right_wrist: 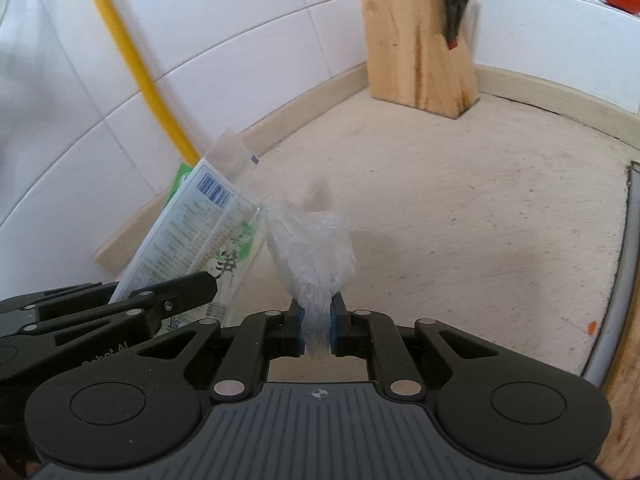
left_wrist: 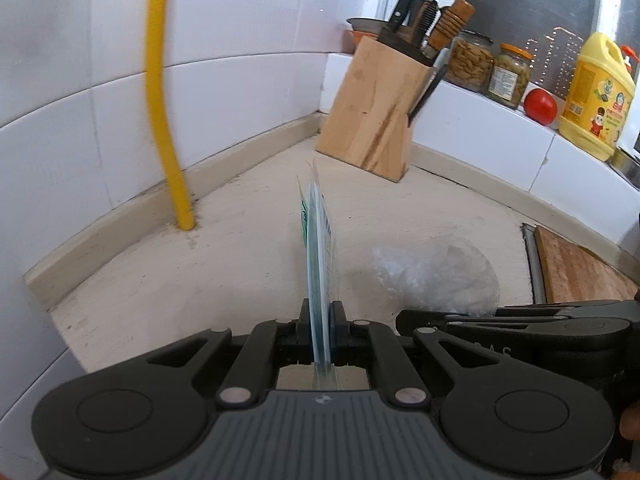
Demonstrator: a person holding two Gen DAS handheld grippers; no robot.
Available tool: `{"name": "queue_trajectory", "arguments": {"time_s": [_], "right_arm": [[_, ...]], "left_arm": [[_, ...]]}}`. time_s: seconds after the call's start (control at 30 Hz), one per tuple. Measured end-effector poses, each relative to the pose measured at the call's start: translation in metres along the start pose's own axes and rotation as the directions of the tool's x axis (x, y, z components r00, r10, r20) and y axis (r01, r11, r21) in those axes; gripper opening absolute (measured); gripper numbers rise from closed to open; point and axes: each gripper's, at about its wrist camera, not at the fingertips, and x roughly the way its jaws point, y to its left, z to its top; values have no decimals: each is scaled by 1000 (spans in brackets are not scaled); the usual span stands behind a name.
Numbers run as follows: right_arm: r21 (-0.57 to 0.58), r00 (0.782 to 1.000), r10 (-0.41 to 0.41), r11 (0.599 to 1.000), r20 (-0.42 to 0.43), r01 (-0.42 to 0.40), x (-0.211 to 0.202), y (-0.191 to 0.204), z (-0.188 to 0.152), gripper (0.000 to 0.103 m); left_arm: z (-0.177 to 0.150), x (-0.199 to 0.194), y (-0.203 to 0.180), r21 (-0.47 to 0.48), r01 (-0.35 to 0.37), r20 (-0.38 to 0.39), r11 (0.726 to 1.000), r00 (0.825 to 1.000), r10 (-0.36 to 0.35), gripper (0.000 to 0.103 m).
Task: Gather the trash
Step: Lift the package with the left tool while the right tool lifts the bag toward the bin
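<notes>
My left gripper [left_wrist: 320, 320] is shut on a flat printed food wrapper [left_wrist: 318, 240], seen edge-on and standing up between the pads above the beige counter. The same wrapper [right_wrist: 192, 236], white and green with a barcode, shows in the right wrist view, with the left gripper's fingers [right_wrist: 176, 292] clamped on it. My right gripper [right_wrist: 318, 316] is shut on a crumpled clear plastic bag [right_wrist: 312, 248], which rises from the pads. That bag [left_wrist: 436, 276] appears in the left wrist view beside the right gripper's fingers [left_wrist: 520, 316]. Both grippers sit side by side over the counter.
A wooden knife block [left_wrist: 376, 112] with knives and scissors stands in the counter's far corner. A yellow pipe [left_wrist: 160, 92] runs down the tiled wall. Jars [left_wrist: 512, 72], a tomato [left_wrist: 540, 106] and a yellow bottle [left_wrist: 596, 96] line the ledge. A wooden cutting board [left_wrist: 580, 268] lies at the right.
</notes>
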Motion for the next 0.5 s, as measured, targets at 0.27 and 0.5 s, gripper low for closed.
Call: {"name": "queue_trajectory", "arguments": {"time_s": [0.27,0.5], "right_arm": [[-30,1000,28,999,-13,-28,-2,17,-6,15],[-71,998,55,996,-25,-57,-7,33,-12,15]], "left_arm": [[-11,-17,12,-29,-31,15,999,999,31,3],[-22,-34,20,-57,-56,26,997,998,58,3]]}}
